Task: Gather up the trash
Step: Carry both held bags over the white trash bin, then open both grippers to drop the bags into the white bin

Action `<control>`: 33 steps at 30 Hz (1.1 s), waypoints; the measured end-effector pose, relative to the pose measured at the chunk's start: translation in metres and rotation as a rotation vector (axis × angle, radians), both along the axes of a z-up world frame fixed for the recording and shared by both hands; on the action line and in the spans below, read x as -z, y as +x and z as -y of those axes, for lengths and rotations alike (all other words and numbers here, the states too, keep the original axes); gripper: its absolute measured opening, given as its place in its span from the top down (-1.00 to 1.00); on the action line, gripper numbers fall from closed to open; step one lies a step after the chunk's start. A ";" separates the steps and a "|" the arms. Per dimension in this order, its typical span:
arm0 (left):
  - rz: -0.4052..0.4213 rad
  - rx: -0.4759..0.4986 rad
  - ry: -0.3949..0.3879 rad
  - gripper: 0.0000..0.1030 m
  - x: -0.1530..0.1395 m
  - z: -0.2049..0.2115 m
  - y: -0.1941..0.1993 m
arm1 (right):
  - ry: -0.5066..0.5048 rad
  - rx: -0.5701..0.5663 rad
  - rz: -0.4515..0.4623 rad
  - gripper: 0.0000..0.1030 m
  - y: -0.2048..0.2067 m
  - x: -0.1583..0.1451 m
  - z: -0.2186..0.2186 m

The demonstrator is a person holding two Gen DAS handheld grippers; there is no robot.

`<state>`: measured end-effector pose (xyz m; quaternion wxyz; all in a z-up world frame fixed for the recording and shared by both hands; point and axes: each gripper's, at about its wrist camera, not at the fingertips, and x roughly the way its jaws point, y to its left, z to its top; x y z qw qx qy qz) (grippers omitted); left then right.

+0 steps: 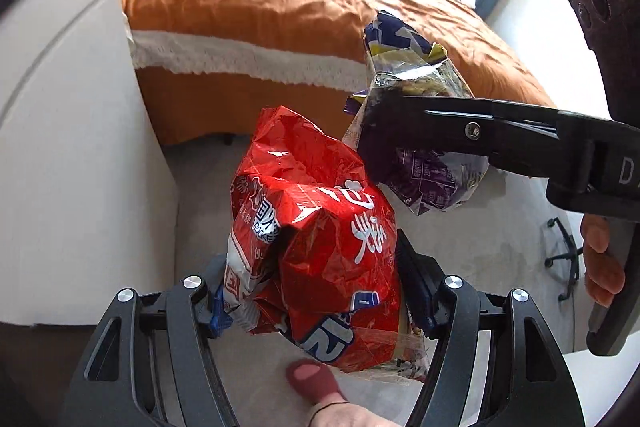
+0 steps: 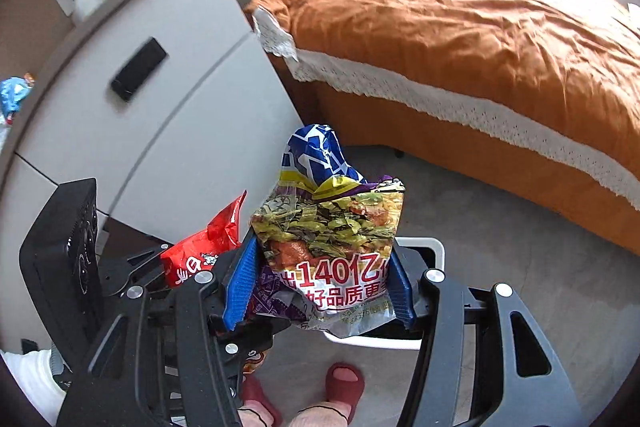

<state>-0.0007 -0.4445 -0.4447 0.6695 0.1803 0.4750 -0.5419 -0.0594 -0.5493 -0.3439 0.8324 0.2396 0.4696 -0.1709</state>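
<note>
My left gripper [image 1: 316, 291] is shut on a crumpled red snack bag [image 1: 316, 247], held above the grey floor. The red bag also shows in the right wrist view [image 2: 200, 251], low at the left. My right gripper [image 2: 320, 287] is shut on a purple and yellow noodle wrapper [image 2: 332, 227] with a blue wrapper tucked in its top. From the left wrist view the right gripper [image 1: 384, 115] comes in from the right, holding that wrapper [image 1: 416, 79] just right of and above the red bag. A white bin [image 2: 434, 247] sits on the floor right under the wrapper, mostly hidden.
A bed with an orange cover [image 2: 460, 19] fills the far right. A white cabinet [image 2: 132, 131] stands at the left with a black phone [image 2: 138, 69] on it. A blue wrapper [image 2: 14, 97] lies at the far left. My red slippers [image 2: 344, 383] are below. An office chair base [image 1: 562, 255] stands right.
</note>
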 end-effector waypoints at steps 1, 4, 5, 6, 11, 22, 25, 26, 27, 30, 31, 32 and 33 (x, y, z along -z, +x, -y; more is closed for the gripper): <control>-0.010 0.002 0.009 -0.29 0.025 0.008 0.000 | 0.013 0.009 -0.013 -0.12 -0.005 0.026 0.009; -0.056 -0.014 0.012 -0.92 0.074 0.020 0.012 | 0.053 0.027 -0.036 -0.52 -0.014 0.088 0.021; -0.072 -0.024 0.017 -0.91 0.096 0.023 0.015 | 0.064 0.027 -0.048 -0.82 -0.016 0.106 0.022; -0.085 -0.023 0.025 -0.91 0.110 0.030 0.016 | 0.071 0.027 -0.061 -0.92 -0.019 0.127 0.023; -0.090 -0.008 0.097 -0.91 0.161 0.030 0.010 | 0.048 0.058 -0.147 -0.92 -0.031 0.181 0.028; -0.005 -0.044 0.056 -0.91 0.064 0.015 0.010 | 0.011 0.082 -0.107 -0.92 -0.023 0.107 0.032; 0.041 -0.080 0.016 -0.91 0.004 0.004 0.011 | -0.019 0.060 -0.062 -0.92 -0.014 0.054 0.027; 0.055 -0.096 0.003 -0.91 -0.020 0.000 0.013 | -0.033 0.050 -0.046 -0.92 -0.011 0.034 0.025; 0.068 -0.113 -0.007 -0.91 -0.040 -0.003 0.014 | -0.041 0.041 -0.030 -0.92 -0.009 0.019 0.023; 0.105 -0.164 -0.041 -0.91 -0.096 -0.015 0.016 | -0.085 0.003 0.030 -0.92 -0.002 -0.040 0.017; 0.117 -0.178 -0.050 -0.91 -0.111 -0.018 0.016 | -0.106 -0.013 0.053 -0.92 0.001 -0.061 0.014; 0.135 -0.198 -0.062 -0.91 -0.130 -0.023 0.017 | -0.119 -0.026 0.073 -0.92 0.003 -0.077 0.011; 0.152 -0.214 -0.076 -0.91 -0.147 -0.027 0.017 | -0.134 -0.038 0.097 -0.92 0.005 -0.094 0.008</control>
